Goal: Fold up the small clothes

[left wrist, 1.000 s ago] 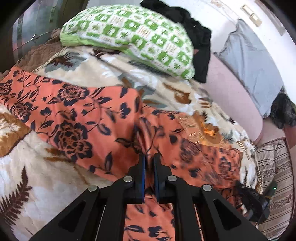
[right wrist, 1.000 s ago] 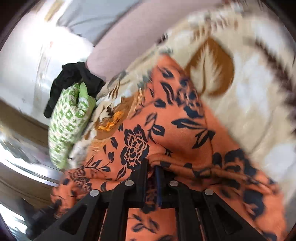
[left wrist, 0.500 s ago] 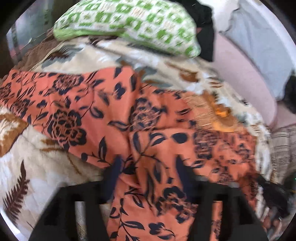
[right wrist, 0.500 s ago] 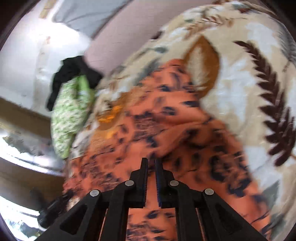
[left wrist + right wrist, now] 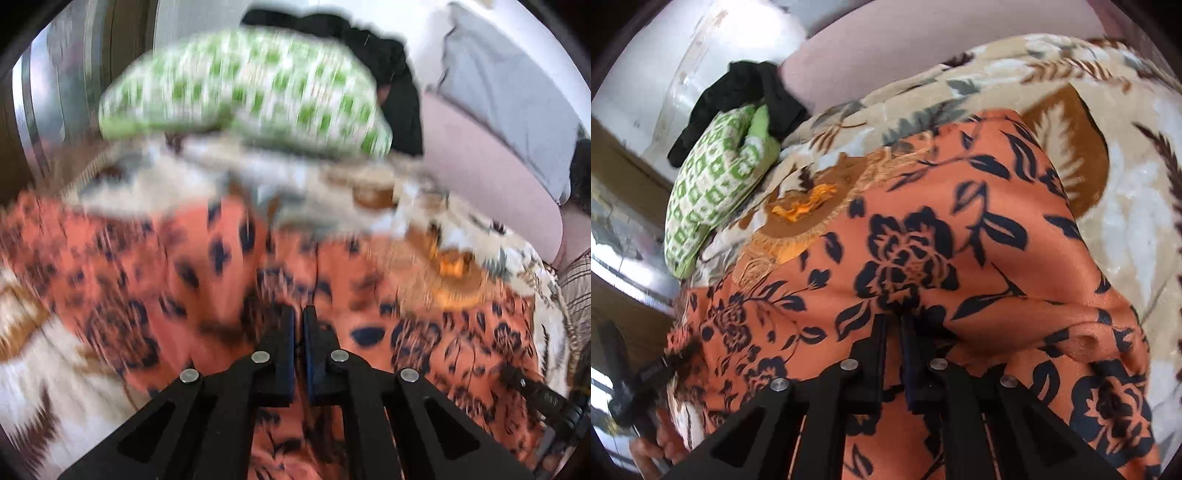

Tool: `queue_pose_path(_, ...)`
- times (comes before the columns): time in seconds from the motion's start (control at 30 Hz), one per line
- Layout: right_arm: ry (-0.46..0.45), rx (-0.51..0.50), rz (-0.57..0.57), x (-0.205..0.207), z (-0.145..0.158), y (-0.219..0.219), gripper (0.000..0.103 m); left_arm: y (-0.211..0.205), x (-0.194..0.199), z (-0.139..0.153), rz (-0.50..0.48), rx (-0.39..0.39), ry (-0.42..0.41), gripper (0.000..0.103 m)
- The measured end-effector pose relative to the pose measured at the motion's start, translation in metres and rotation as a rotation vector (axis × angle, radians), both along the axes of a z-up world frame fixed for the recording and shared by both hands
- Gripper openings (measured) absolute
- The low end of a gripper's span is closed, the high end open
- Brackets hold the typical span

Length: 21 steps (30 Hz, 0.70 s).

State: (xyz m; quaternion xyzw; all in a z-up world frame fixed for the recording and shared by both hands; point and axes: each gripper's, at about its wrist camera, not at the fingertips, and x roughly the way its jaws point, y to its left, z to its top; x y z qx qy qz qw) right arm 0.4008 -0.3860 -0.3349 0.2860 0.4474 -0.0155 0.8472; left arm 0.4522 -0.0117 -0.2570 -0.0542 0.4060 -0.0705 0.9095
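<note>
An orange garment with dark navy flowers (image 5: 184, 277) lies spread over a cream leaf-print blanket (image 5: 55, 387) on a bed. My left gripper (image 5: 297, 308) is shut, and a crease in the cloth runs straight into its tips; the view is blurred. My right gripper (image 5: 894, 317) is shut on a bunched fold of the same garment (image 5: 923, 240), which humps up in front of it. The right gripper (image 5: 543, 398) shows at the lower right of the left wrist view. At the garment's far corner, the right wrist view catches the left gripper (image 5: 646, 376) and the hand (image 5: 657, 450) holding it.
A green-and-white checked pillow (image 5: 251, 99) lies at the head of the bed with a black garment (image 5: 388, 74) behind it. A grey pillow (image 5: 498, 92) rests on the pink sheet (image 5: 480, 177). Striped fabric (image 5: 576, 288) sits at the right edge.
My left jaws opened wide over the garment and have closed again, and that view has tipped up and blurred. My right gripper has rolled and shifted while keeping hold of its fold.
</note>
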Motion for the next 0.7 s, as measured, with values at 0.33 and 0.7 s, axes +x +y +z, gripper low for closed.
queue_pose_path(0.33,0.019,0.017,0.032,-0.009,-0.005,0.011,0.009,0.038,0.021,-0.031,0.175,0.001,0.202,0.004)
queue_pose_path(0.7,-0.003,0.203,0.137,0.002,-0.023,0.038,0.012,0.206,-0.015,0.003,0.534,-0.293,0.146,0.071)
